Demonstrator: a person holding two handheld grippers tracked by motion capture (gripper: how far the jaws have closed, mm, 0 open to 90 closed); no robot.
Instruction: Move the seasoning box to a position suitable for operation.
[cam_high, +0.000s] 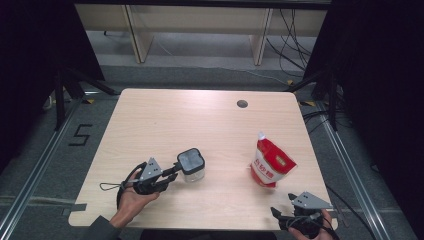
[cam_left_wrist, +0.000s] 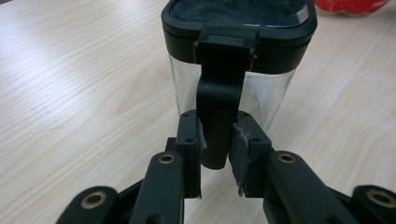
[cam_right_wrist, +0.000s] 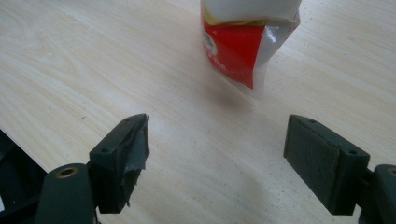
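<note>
Pinching the hanging black latch (cam_left_wrist: 216, 123) of the clear container (cam_high: 191, 165), the left gripper (cam_left_wrist: 216, 149) has its jaws drawn in narrow, pads pressing the flap from both sides. That grip looks chosen to lever the clasp off the black lid (cam_left_wrist: 238, 21), since the latch is the one part that frees it. The container stands upright on the table (cam_high: 150, 125) just beyond the fingertips, its wall behind the flap. Near the table's front edge the right gripper (cam_right_wrist: 217, 154) rests with jaws spread wide and nothing between them; the red and white pouch (cam_right_wrist: 245, 42) stands ahead of its fingers, well apart, probably waiting its turn for pouring.
</note>
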